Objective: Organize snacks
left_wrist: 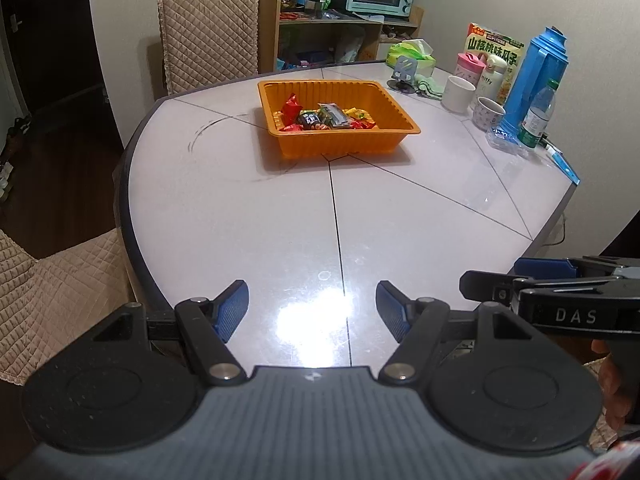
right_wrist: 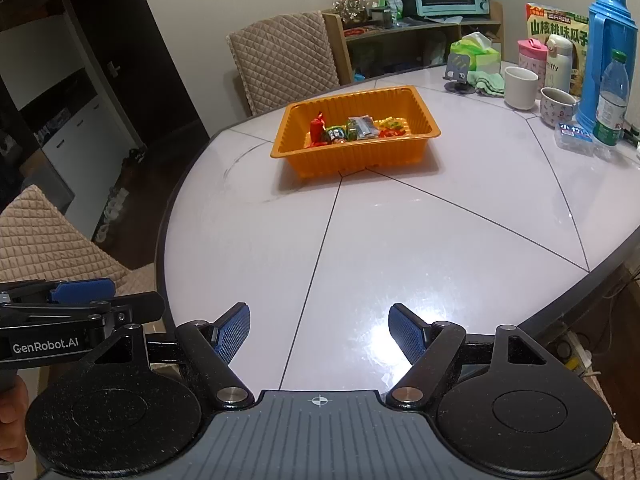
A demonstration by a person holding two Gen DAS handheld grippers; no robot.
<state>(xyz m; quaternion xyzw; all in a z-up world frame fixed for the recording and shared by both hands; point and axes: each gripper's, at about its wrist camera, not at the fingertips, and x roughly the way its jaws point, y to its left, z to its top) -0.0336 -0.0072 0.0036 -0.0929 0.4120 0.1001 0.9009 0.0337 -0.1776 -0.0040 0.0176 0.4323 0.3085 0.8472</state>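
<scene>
Both grippers are held low over the near edge of the white table (left_wrist: pixel 240 208), well apart from the work. The left gripper (left_wrist: pixel 312 312) is seen with its jaws spread wide and nothing between them; the right gripper (right_wrist: pixel 319 336) is likewise wide open and empty. No loose snack is seen on the bare part of the table.

The orange tray (left_wrist: pixel 344 146) is set near the middle of the table, beyond both grippers. Wrapped snacks (left_wrist: pixel 324 118) are found heaped along its near side: a red packet, a dark one, a green one, a silvery one and several yellow and red pieces. The far part of the tray is bare.

It is judged that the gathering step is done or nearly so, the snacks being already inside the tray. If more is wanted, a reach forward to the tray would be called for.

Along the right edge, cups, a blue flask (right_wrist: pixel 604 60), a water bottle and a seed bag (right_wrist: pixel 556 32) are noted, untouched.
</scene>
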